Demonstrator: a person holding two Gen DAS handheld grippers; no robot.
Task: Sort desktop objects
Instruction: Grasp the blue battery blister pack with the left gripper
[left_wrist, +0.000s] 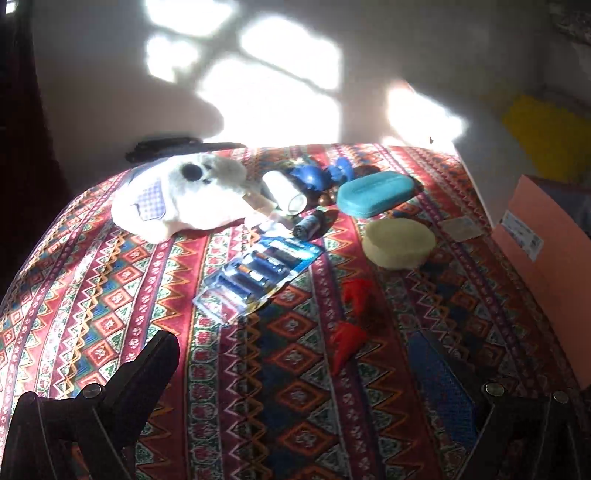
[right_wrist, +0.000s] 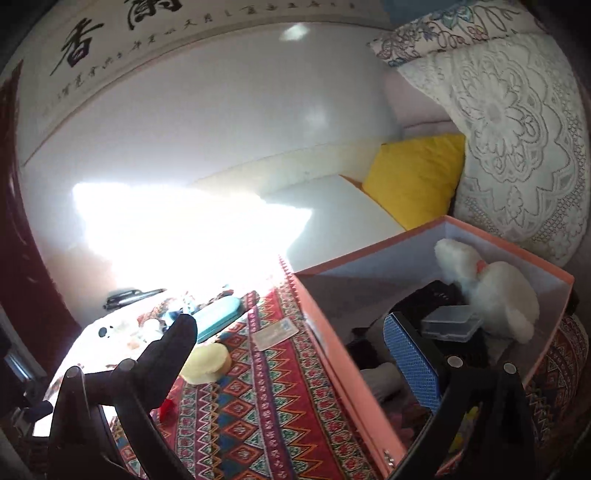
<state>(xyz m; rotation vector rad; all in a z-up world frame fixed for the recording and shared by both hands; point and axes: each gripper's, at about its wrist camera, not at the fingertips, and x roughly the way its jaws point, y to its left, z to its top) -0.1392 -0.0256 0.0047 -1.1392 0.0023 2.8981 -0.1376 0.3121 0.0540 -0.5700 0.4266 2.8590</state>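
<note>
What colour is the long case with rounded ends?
Teal, a blue-green. The case shows best in the left wrist view.

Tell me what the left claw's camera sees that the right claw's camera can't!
Only the left wrist view shows the pack of batteries and the blue toy. Only the right wrist view shows inside the pink box: a white fluffy toy and a small clear case. It also shows the yellow cushion clearly. Both show the teal case, the round yellow block and the patterned cloth.
</note>
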